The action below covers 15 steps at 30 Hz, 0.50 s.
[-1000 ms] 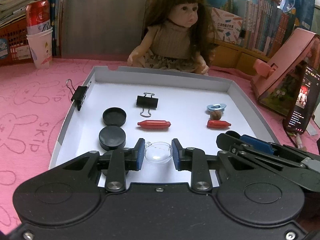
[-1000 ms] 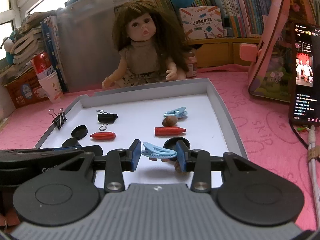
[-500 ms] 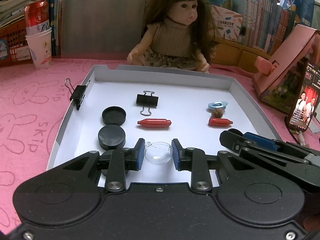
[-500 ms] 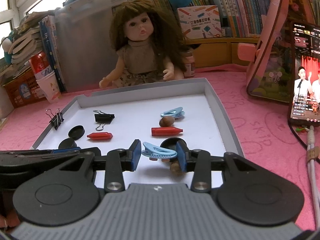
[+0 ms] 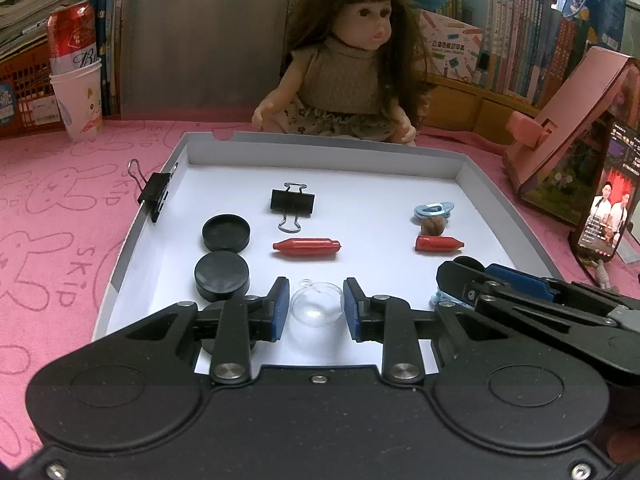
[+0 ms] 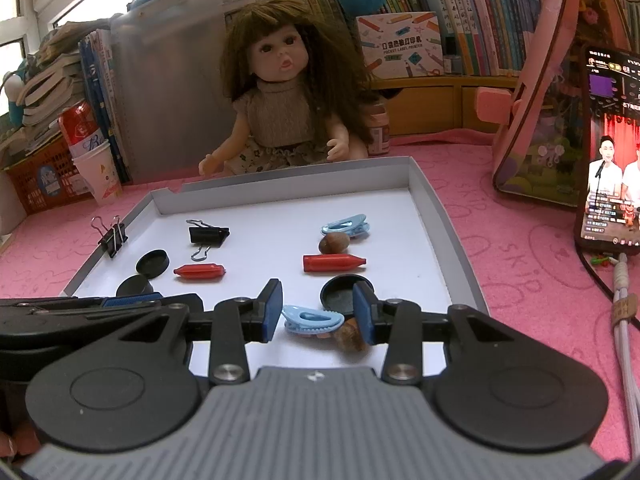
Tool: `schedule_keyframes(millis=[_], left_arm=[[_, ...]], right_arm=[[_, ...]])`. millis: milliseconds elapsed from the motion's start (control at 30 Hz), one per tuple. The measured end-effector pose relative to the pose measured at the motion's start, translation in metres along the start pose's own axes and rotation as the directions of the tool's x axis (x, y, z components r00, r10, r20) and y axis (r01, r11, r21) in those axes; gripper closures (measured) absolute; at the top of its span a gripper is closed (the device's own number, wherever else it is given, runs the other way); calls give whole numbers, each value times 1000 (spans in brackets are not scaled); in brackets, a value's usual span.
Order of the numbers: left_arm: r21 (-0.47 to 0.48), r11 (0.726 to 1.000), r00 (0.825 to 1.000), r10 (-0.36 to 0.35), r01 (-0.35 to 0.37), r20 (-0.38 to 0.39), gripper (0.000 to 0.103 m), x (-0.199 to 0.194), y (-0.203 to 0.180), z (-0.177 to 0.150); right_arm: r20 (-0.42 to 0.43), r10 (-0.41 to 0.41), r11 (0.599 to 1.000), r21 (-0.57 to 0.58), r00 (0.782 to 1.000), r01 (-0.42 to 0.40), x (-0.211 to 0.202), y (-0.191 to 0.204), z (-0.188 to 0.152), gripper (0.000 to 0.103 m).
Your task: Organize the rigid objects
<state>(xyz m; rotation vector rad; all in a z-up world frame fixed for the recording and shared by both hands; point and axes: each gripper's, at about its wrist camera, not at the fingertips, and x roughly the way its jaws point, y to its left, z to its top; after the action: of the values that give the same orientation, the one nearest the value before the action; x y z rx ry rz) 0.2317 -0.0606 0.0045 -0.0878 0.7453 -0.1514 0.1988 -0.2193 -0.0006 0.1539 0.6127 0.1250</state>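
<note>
Nearest in, the left gripper [image 5: 316,308] straddles a clear dome [image 5: 317,306] at the tray's near edge. Its pads stand just off the glassy sides and are parting, so nothing is clamped. Risk here: that dome looks slick and light, and a pad brushing it on the way out could send it skating into the black caps [image 5: 222,275] beside it.

The right gripper [image 6: 318,310] is spreading too, around a blue clip [image 6: 313,320] lying on the tray [image 6: 452,240]. A gap shows on both sides, so it is free. A brown nut [image 6: 350,336] sits tight against the right pad; any sideways drift could roll it off the tray's near edge, or nudge the clip out of line.

The two tools sit close together, so a careless lift could knock them.

Further back, red crayons [image 6: 334,263], a binder clip [image 6: 208,235] and a second blue clip [image 6: 346,225] lie spread out.

Beyond, the pink cloth reads "SKIP" [image 5: 86,268]. A box [image 6: 400,42] says "POCKET LABEL PRINTER". The red can [image 5: 72,36] shows a "B"; the rest I cannot read.
</note>
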Motion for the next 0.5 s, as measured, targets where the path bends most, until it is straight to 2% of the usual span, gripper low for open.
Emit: schedule_keyframes(millis=[233,500], left_arm=[[-2,1000,999,11,-11,32,56,-11,4,2],[-6,1000,999,19,-18,51,48,-22,6,2]], right_arm=[[30,-12,1000,-9,999,12,-10,0,3,39],[57,-19,1000,-21,998,20,-21,1,6,32]])
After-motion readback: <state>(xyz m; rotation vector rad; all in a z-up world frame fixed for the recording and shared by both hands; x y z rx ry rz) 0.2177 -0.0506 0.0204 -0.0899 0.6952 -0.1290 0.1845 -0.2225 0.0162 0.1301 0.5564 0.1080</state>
